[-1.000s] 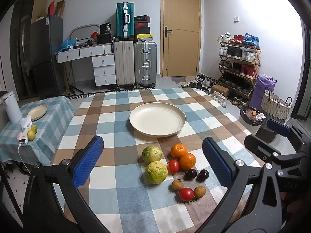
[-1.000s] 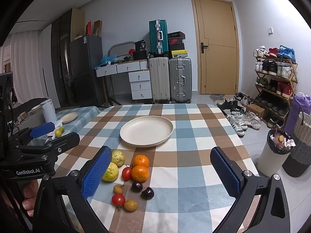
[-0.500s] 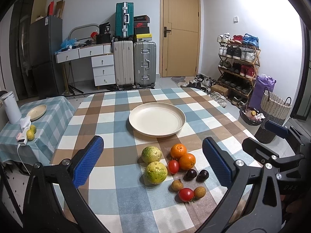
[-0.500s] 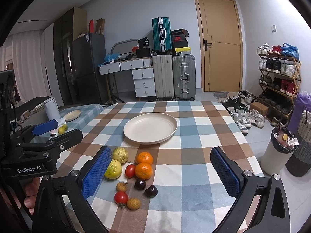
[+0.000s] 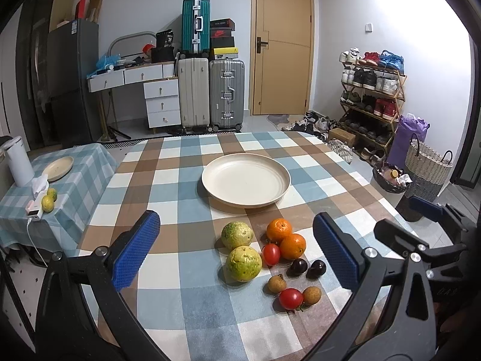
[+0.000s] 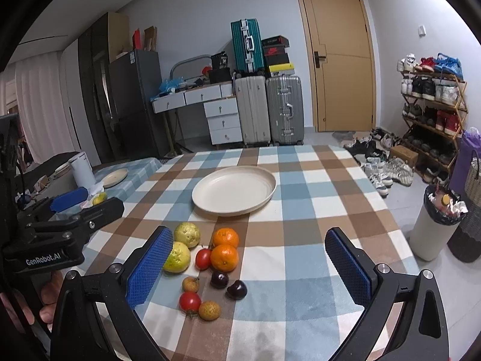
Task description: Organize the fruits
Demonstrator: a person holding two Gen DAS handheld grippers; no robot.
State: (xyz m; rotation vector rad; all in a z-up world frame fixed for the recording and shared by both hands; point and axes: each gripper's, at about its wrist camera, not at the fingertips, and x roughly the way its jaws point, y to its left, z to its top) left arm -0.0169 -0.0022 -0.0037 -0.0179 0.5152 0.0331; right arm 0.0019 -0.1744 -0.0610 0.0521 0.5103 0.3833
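Observation:
A cream plate (image 5: 246, 179) (image 6: 234, 189) lies bare on the checked tablecloth (image 5: 168, 162). Nearer to me sits a cluster of fruit: two green-yellow guavas (image 5: 243, 263) (image 6: 177, 257), two oranges (image 5: 292, 246) (image 6: 224, 257), two red tomatoes (image 5: 290, 298) (image 6: 190, 301), two dark plums (image 5: 315, 269) (image 6: 237, 289) and two small brown fruits (image 5: 311, 295) (image 6: 209, 310). My left gripper (image 5: 237, 254) hangs open above the cluster. My right gripper (image 6: 249, 267) is open too, over the fruit's right side. Neither holds anything.
A low side table (image 5: 27, 198) on the left carries a small plate (image 5: 58, 168), a white kettle (image 5: 18, 162) and two limes (image 5: 47, 203). A bin (image 6: 433, 225) and baskets stand right of the table. Suitcases, drawers and a shoe rack line the back.
Both grippers have stayed open. The right wrist view has shifted slightly, with the fruit and plate drifting right and closer. The left view is nearly unchanged.

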